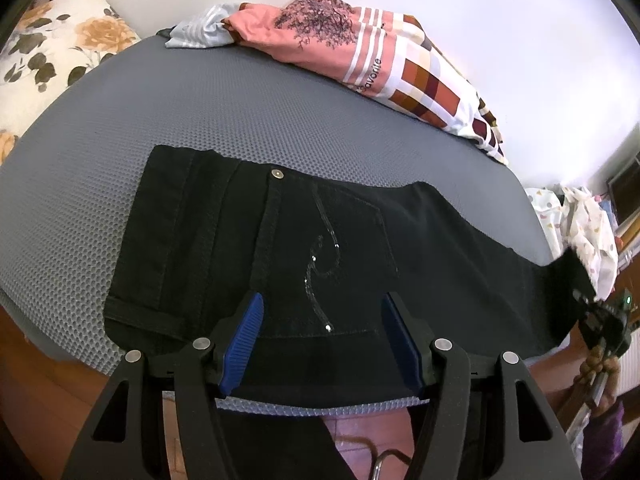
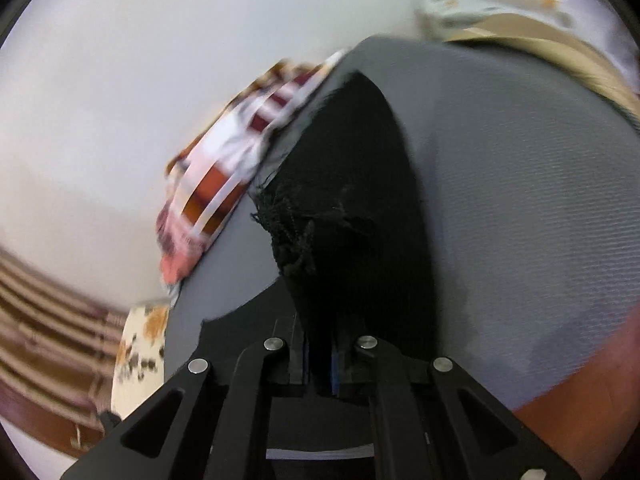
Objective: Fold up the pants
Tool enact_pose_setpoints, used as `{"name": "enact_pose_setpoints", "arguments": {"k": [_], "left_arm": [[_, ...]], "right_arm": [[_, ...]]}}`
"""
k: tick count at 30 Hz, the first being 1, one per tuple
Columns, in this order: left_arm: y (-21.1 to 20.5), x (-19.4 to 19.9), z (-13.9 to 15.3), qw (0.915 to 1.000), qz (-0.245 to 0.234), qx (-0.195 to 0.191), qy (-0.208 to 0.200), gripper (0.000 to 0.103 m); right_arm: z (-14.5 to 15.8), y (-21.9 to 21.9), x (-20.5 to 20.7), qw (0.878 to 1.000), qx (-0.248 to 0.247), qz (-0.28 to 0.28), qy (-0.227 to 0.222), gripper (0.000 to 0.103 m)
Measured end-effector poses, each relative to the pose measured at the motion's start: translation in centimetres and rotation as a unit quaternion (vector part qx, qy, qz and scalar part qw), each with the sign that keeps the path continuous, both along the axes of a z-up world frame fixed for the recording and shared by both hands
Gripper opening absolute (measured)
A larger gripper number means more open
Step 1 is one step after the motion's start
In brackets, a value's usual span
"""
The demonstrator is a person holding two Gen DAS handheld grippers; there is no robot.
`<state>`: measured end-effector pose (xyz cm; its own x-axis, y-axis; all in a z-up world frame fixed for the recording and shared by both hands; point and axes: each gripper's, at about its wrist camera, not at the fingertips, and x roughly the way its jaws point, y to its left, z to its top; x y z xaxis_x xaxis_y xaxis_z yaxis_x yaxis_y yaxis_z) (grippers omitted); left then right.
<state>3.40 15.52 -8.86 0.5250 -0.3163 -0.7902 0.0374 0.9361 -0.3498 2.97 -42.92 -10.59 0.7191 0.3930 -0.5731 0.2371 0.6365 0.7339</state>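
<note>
Black pants (image 1: 304,248) lie spread across the grey mat (image 1: 200,120) in the left wrist view, waistband and metal button toward the left of the frame, a pocket with pale stitching at centre, one leg running off to the right edge. The left claw (image 1: 320,340) hangs over the near hem with its blue pads (image 1: 242,344) standing apart, nothing between them. At the far right of that view the right claw (image 1: 600,316) shows small, with the leg's end lifted off the mat. The right wrist view, blurred, shows this close up: the right claw (image 2: 320,364) is closed tight on the frayed leg hem (image 2: 292,232), which rises from its tips up the middle of the frame. Folded patterned clothes (image 1: 360,52) lie at the mat's far edge, a floral pillow (image 1: 52,56) at upper left.
</note>
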Motion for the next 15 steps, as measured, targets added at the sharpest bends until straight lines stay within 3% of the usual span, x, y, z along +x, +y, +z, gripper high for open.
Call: {"name": "enact_pose_setpoints", "arguments": {"k": [8,15], "left_arm": [[-0.6,0.3,-0.5,0.9998,-0.006,0.004,0.02,0.063],[-0.5,0.4,-1.0,0.9993,-0.006,-0.004,0.037,0.063]], "right_arm": [[0.1,11.1,4.9,0.993,0.012,0.114,-0.013,0.007],[-2.2,19.2,6.7,0.981,0.024,0.189,0.016,0.007]]}}
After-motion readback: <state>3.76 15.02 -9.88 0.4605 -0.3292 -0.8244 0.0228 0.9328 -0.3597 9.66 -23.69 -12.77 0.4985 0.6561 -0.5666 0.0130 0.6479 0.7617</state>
